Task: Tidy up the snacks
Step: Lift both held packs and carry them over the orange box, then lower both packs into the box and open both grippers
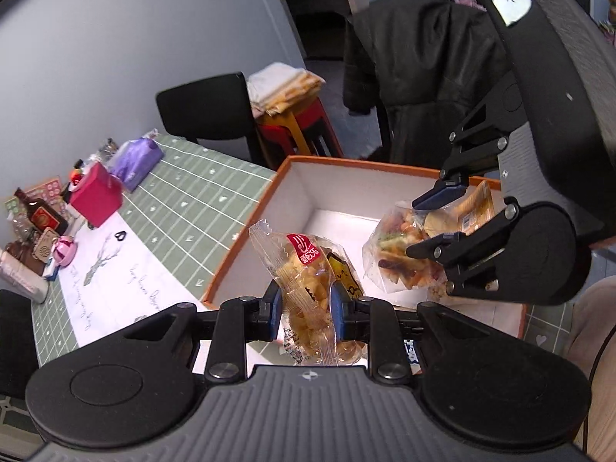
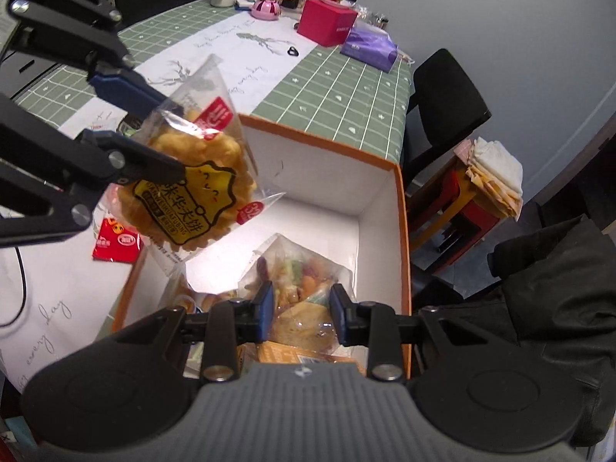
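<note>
Snacks: left tool [image 1: 306, 304] pinches cracker packet [image 1: 308, 288]; right tool [image 2: 302, 308] pinches mixed-snack bag [image 2: 304, 281].
Advice: lower both into box [image 2: 385, 200] before releasing.

Two snack bags [image 1: 308, 288] [image 1: 400, 254], one box [image 1: 300, 188]

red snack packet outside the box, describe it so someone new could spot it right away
Find the orange-edged white box on the green checked tablecloth. Just outside its left wall, on the white runner, lies a small flat red packet. Unlike the clear bags in the grippers, it is opaque red and untouched.
</note>
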Available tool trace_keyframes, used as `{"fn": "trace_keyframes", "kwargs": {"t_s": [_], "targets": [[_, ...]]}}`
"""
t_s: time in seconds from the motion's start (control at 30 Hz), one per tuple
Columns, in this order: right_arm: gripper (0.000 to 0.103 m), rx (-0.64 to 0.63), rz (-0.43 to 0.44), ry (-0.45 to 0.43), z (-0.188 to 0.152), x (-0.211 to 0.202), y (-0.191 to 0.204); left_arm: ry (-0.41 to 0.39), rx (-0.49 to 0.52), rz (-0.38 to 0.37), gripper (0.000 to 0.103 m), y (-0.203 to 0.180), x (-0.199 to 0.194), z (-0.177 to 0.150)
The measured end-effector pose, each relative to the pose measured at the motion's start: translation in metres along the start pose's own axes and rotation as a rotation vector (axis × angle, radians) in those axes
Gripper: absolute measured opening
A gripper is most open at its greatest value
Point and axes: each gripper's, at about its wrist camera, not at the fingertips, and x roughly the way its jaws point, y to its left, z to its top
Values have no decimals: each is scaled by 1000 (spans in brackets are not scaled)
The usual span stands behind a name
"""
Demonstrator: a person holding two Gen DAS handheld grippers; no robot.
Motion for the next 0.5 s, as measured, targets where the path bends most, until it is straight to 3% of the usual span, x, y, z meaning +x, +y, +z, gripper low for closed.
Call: {"fn": "trace_keyframes", "kwargs": {"t_s": [0.5], "targets": [[29,-37,34,61,-13,53,-4,145,34,-24,29,-14,77,4]]}}
